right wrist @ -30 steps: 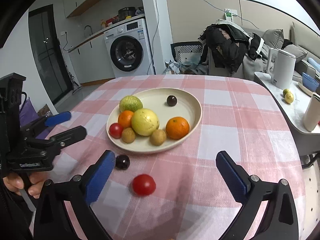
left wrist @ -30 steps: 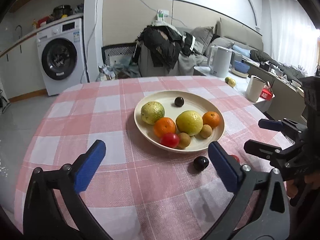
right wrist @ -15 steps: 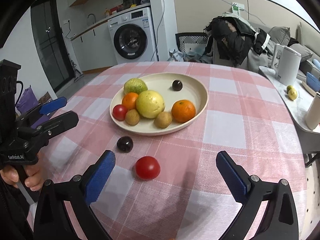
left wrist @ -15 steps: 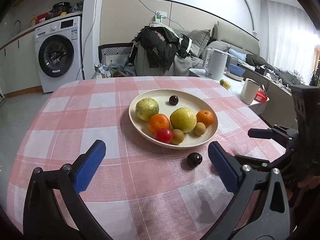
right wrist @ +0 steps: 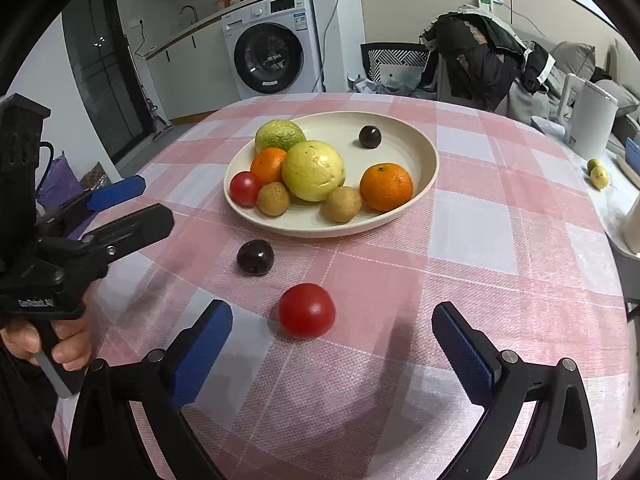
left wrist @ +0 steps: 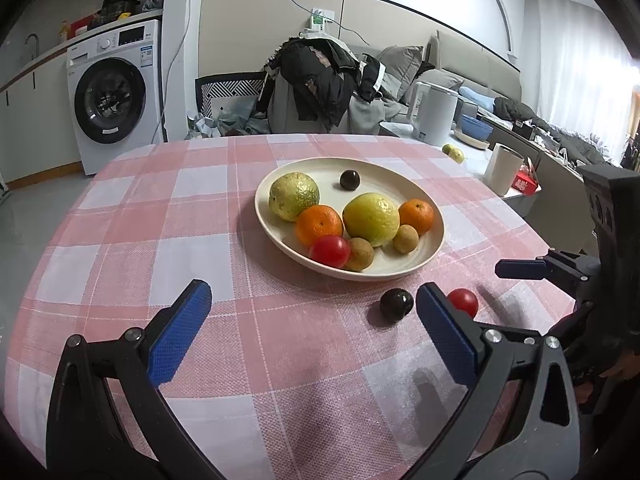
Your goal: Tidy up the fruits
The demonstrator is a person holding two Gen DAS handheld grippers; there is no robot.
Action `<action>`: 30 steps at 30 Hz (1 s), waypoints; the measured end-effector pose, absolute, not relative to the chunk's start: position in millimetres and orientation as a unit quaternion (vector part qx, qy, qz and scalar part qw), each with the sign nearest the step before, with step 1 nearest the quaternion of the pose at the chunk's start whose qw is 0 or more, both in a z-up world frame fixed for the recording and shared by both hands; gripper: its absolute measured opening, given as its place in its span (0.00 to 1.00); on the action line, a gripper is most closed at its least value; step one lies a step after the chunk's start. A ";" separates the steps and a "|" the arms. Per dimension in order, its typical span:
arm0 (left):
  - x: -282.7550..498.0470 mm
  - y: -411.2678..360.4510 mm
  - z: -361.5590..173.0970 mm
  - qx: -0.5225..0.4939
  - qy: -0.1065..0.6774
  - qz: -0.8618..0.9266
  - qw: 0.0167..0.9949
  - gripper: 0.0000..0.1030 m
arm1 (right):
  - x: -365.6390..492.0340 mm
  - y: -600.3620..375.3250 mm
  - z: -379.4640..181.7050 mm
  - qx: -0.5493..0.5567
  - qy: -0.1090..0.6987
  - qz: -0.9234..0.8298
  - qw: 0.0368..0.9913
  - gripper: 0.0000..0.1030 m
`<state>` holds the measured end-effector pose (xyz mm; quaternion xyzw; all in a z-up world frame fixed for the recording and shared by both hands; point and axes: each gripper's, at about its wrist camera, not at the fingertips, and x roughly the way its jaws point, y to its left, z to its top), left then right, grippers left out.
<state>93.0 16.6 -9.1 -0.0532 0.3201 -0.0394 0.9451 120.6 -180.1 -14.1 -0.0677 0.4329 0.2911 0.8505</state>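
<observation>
Two fruits lie loose on the pink checked cloth of the counter (right wrist: 472, 216), outside the cream plate (right wrist: 420, 184): a dark plum (right wrist: 255, 257) just beside the plate's near rim and a red tomato (right wrist: 306, 311) nearer the right gripper (right wrist: 332, 344). Against half a second ago the right gripper has come closer and lower, so the tomato now sits large between its blue fingers (right wrist: 202, 354), untouched, where before it lay further ahead. The left gripper (left wrist: 314, 332) has swung a little too, and in its view the tomato (left wrist: 463, 302) now shows past its right finger. Both pairs of fingers stand wide apart and hold nothing. On the plate rest a green citrus (right wrist: 280, 135), a yellow citrus (right wrist: 313, 170), two oranges, a second tomato (right wrist: 245, 188), two small brown fruits and a second plum (right wrist: 369, 137) (its far half is mostly bare). Open cloth spreads to the right of the loose tomato up to the counter's rounded edge. A hand (right wrist: 60, 336) grips the left gripper's handle at the left side, its fingers pointing toward the plate.
</observation>
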 end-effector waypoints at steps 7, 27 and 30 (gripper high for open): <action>95.6 15.4 -10.9 -0.054 0.326 -0.044 0.943 0.99 | 115.6 -171.1 -17.6 -0.085 0.435 0.304 0.843 0.99; 97.8 19.3 -14.3 -0.064 0.328 -0.054 0.941 0.99 | 115.5 -162.4 -27.2 -0.072 0.444 0.329 0.830 0.49; 97.7 18.8 -14.6 -0.063 0.329 -0.053 0.941 0.99 | 116.5 -161.7 -27.2 -0.075 0.444 0.320 0.834 0.41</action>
